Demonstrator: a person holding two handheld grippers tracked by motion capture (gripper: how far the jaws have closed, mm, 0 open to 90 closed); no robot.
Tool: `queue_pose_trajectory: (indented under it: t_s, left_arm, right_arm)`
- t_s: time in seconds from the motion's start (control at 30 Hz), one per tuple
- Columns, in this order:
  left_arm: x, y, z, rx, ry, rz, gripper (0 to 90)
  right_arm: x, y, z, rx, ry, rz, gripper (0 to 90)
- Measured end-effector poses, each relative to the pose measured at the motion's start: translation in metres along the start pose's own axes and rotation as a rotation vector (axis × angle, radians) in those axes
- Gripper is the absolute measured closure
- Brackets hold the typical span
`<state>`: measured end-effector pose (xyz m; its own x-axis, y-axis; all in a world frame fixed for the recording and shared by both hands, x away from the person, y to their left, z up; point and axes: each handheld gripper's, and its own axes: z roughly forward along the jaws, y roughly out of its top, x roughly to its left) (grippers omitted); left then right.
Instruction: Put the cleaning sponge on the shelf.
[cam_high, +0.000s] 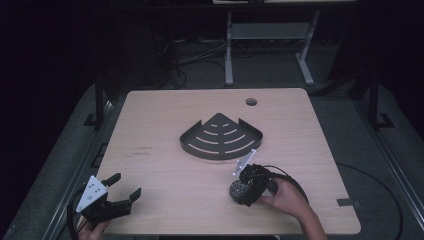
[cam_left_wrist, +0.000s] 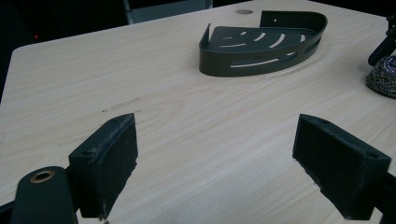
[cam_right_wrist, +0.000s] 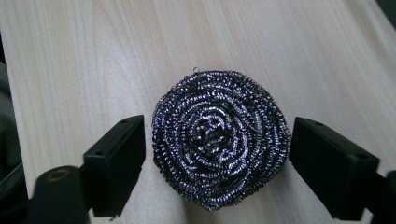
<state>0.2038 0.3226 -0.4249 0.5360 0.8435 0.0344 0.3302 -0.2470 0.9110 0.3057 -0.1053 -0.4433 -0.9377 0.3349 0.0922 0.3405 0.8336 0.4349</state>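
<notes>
A round steel-wool scourer (cam_right_wrist: 219, 140) lies on the pale wooden table (cam_high: 165, 175) near its front right. My right gripper (cam_right_wrist: 217, 135) points down over it with a jaw on each side, close to its edges, and the scourer is not visibly squeezed. In the high view the scourer (cam_high: 237, 189) sits under the right gripper (cam_high: 243, 196), which a hand holds. My left gripper (cam_high: 127, 184) rests at the front left corner, open and with nothing between its jaws (cam_left_wrist: 215, 140). From there the scourer (cam_left_wrist: 383, 77) is visible far to the right.
A dark slotted corner shelf basket (cam_high: 222, 154) lies in the middle of the table, also visible ahead of the left gripper (cam_left_wrist: 261, 63). A cable hole (cam_high: 251, 102) sits near the far edge. A white frame (cam_high: 229, 50) stands on the floor beyond.
</notes>
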Motion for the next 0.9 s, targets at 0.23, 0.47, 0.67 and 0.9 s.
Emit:
queue_pose_trajectory:
  t_s: [0.23,0.47,0.67,0.9]
  left_arm:
    - [0.001,0.000,0.000,-0.002,0.000,-0.001,13.3]
    - [0.001,0.000,-0.001,-0.006,0.003,-0.004,13.3]
    - [0.001,0.001,-0.001,-0.009,0.003,-0.005,13.3]
    - [0.001,0.001,-0.002,-0.011,0.004,-0.006,13.3]
  right_arm:
    - [-0.004,0.001,0.003,0.005,0.017,0.002,26.9]
    - [-0.002,0.004,0.003,0.020,0.007,-0.017,30.7]
    - [0.001,0.011,-0.003,0.029,-0.023,-0.034,31.1]
    - [-0.002,0.011,-0.004,0.010,0.003,-0.031,31.1]
